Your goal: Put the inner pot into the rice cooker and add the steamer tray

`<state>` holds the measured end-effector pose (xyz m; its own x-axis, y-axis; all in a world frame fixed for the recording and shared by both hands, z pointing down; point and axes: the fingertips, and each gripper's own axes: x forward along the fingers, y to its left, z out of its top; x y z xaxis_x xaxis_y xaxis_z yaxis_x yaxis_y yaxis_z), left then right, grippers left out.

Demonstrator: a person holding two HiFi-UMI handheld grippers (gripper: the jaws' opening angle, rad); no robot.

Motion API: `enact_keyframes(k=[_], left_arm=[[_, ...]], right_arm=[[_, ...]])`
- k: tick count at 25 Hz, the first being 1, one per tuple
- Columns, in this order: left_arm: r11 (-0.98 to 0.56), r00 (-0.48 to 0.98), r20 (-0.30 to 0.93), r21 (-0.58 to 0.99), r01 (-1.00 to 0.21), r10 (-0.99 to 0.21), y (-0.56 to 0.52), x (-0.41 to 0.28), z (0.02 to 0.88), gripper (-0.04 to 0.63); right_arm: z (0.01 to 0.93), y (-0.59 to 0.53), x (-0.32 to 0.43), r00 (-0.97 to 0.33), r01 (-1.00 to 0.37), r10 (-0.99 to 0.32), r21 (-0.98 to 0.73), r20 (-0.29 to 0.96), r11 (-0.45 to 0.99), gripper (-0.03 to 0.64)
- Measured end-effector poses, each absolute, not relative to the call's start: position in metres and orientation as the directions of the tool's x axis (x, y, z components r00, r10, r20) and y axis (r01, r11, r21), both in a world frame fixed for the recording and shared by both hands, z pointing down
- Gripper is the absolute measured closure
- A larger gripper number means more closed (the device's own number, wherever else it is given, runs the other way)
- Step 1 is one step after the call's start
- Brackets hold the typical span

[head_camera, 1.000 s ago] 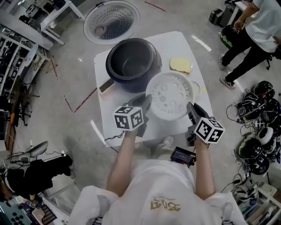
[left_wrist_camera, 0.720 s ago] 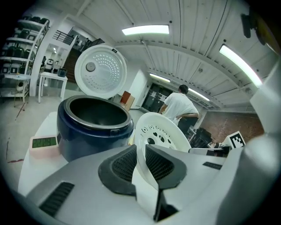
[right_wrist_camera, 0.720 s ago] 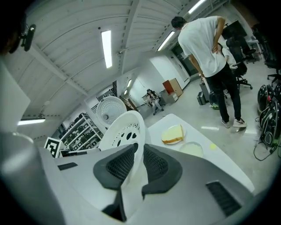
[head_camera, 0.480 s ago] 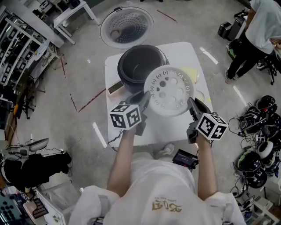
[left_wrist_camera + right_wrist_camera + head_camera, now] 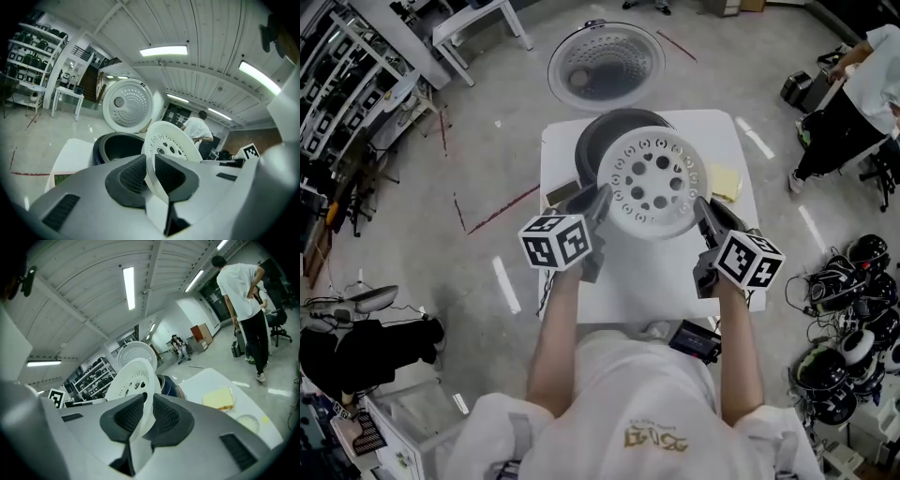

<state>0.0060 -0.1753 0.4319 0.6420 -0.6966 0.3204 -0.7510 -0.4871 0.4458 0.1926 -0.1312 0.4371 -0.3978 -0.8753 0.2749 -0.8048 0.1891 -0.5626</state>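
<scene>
The white perforated steamer tray (image 5: 654, 181) hangs in the air over the near side of the dark rice cooker (image 5: 602, 137), which stands on the white table (image 5: 642, 272) with its inner pot inside. My left gripper (image 5: 598, 199) is shut on the tray's left rim and my right gripper (image 5: 701, 208) is shut on its right rim. In the left gripper view the tray (image 5: 169, 143) rim sits pinched between the pads of the left gripper (image 5: 150, 171), with the cooker (image 5: 117, 145) behind. In the right gripper view the tray (image 5: 133, 378) is clamped the same way by the right gripper (image 5: 149, 416).
The cooker's open lid (image 5: 606, 64) lies back beyond the table. A yellow sponge (image 5: 726, 183) and a small clear dish (image 5: 246, 423) lie on the table's right side. A person (image 5: 853, 103) stands at the far right, shelving (image 5: 352, 84) at the left, helmets (image 5: 853, 319) on the floor.
Both grippers have lifted the steamer tray off the table and carried it up and away from me, toward the cooker. The head camera has tilted, shifting the scene down the picture.
</scene>
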Motion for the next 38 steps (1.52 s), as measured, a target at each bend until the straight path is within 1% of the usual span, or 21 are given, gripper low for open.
enact_keyframes(k=[4,14,26,38], left_arm=[[-0.475,0.636,0.307,0.458,-0.751,-0.708,-0.204,-0.018,0.422,0.525],[-0.463,0.635,0.298,0.48,-0.745,-0.712,-0.253,-0.041,0.427,0.526],[-0.446,0.634,0.322,0.495,-0.746,-0.703,-0.283,-0.039,0.45,0.526],[-0.442,0.624,0.366,0.469,-0.764,-0.691,-0.286,-0.041,0.471,0.522]], right_arm=[[0.426,-0.162,0.17,-0.412,-0.807,-0.868,-0.553,0.276,0.207,0.543],[0.429,-0.212,0.147,-0.414,-0.813,-0.863,-0.544,0.29,0.208,0.543],[0.45,-0.249,0.15,-0.409,-0.824,-0.854,-0.532,0.321,0.195,0.543],[0.467,-0.254,0.147,-0.403,-0.842,-0.843,-0.505,0.357,0.189,0.541]])
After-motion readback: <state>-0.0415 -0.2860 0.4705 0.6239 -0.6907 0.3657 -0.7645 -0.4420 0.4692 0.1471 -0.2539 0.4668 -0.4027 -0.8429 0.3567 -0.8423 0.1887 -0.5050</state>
